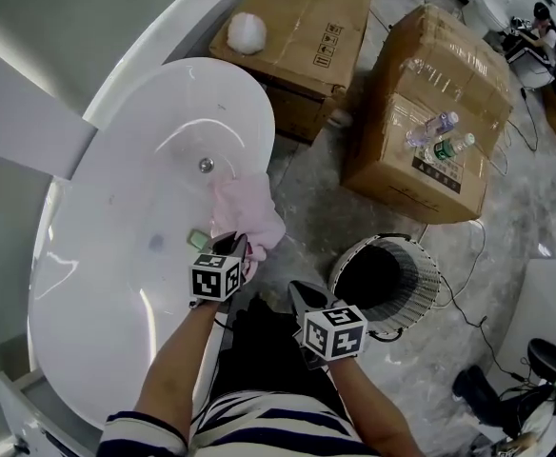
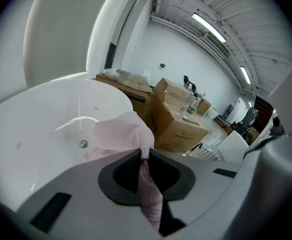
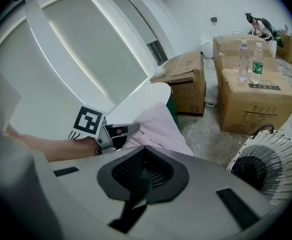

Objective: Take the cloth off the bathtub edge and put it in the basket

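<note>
One pink cloth (image 1: 248,215), light and limp, lies bunched at the bathtub (image 1: 116,255) edge nearest the basket (image 1: 421,286). Left gripper (image 1: 234,243) jaws pinch one fold, which I judge a sound hold. Right gripper (image 1: 295,289) jaws are closed and empty.

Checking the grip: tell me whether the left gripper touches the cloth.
Touching. The left gripper view shows the left gripper pinching the cloth between its jaws.

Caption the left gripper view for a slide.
Left tool shut on pink cloth at the white bathtub, cardboard boxes behind.
</note>
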Motion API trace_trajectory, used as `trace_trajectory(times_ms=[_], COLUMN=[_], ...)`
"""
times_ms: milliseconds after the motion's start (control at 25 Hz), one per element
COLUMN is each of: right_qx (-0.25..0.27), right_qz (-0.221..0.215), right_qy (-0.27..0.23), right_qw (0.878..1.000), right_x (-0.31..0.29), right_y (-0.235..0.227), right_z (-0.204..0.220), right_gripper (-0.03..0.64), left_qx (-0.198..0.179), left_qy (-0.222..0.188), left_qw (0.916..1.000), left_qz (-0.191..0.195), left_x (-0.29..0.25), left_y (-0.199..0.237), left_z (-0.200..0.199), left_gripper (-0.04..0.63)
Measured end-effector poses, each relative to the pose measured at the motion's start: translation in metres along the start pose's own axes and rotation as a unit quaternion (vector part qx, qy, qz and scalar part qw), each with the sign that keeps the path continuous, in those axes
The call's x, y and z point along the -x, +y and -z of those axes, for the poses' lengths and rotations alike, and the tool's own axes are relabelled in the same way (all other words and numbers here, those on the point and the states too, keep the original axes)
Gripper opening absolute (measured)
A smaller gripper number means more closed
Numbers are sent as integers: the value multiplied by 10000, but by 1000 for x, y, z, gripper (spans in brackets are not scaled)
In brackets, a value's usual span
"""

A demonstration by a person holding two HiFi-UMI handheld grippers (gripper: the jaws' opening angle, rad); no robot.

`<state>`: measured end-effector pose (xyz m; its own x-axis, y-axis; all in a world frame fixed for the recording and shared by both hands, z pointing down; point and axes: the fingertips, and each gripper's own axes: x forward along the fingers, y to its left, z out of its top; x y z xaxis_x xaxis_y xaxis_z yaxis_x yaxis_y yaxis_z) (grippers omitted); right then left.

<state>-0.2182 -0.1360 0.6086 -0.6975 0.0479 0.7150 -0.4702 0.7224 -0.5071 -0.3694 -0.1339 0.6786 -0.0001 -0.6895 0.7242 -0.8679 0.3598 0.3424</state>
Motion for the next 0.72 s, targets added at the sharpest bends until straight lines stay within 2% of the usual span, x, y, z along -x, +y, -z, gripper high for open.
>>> trace_trajectory(times_ms=[320, 720], right_qx=[-41, -220], right_qz=[-69, -185], right_qy=[-239, -579], right_qw=[9997, 9979], right_x=[28, 60], right_y=[-7, -10], right_z=[1, 9], right_gripper=[26, 26], left_qx=[-90, -537], left_qy=[-544, -1252], left_qw=[9985, 9889], left_qz=[62, 593], left_x=[47, 115], left_y=[-37, -114], left_z=[-46, -110], left_gripper=[46, 46])
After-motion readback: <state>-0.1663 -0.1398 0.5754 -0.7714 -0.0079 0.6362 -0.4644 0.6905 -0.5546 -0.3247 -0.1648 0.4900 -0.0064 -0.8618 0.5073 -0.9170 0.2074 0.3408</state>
